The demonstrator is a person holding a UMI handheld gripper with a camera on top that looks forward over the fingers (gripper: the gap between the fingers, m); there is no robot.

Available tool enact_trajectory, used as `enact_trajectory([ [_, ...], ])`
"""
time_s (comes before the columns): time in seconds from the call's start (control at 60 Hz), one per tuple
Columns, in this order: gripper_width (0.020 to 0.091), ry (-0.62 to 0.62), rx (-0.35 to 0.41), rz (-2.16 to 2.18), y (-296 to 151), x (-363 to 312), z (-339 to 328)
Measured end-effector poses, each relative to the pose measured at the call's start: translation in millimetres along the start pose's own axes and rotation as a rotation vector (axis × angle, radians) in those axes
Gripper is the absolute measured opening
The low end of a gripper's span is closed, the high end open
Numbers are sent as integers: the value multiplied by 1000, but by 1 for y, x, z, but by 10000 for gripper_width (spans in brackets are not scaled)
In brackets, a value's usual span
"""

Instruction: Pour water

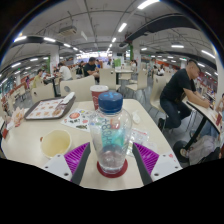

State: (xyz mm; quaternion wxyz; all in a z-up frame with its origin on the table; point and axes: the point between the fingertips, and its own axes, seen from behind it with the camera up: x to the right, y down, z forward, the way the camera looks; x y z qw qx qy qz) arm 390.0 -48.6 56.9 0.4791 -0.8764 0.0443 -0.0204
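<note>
Gripper [111, 158]: held low over a pale round table, its two fingers reaching forward with their purple pads [77, 153] facing inward.
Jaws: clenched on the water bottle — a pad pressed against each side of its lower body.
Water bottle [110, 135]: clear plastic, upright, between the fingers; its blue cap [111, 102] was on, and the base showed a reddish tint.
Table [35, 138]: light-coloured, filling the near ground under and around the bottle.
Cup [56, 145]: pale yellow, open-topped, on the table just beside the near-left finger, apart from the bottle.
Red cup [98, 96]: stood right behind the bottle, partly hidden by it.
Tray [49, 108]: dark, flat, beyond the pale cup toward the table's far side; what lay on it could not be made out.
Person [181, 91]: in a dark top, seated at another table well beyond the right finger — leaning forward.
Room: a large hall with ceiling strip lights [122, 27], more tables and people farther back.
</note>
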Motion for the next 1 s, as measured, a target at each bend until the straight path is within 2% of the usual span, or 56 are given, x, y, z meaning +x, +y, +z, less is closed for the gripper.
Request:
enact_trajectory([
  [0.183, 854, 37, -145, 18, 29, 1, -72],
  [0.35, 852, 54, -241, 11, 55, -22, -140],
  [0.65, 849, 62, -245, -17, 53, -54, -181],
  [1.0, 853, 21, -252, -112, 59, -71, -176],
])
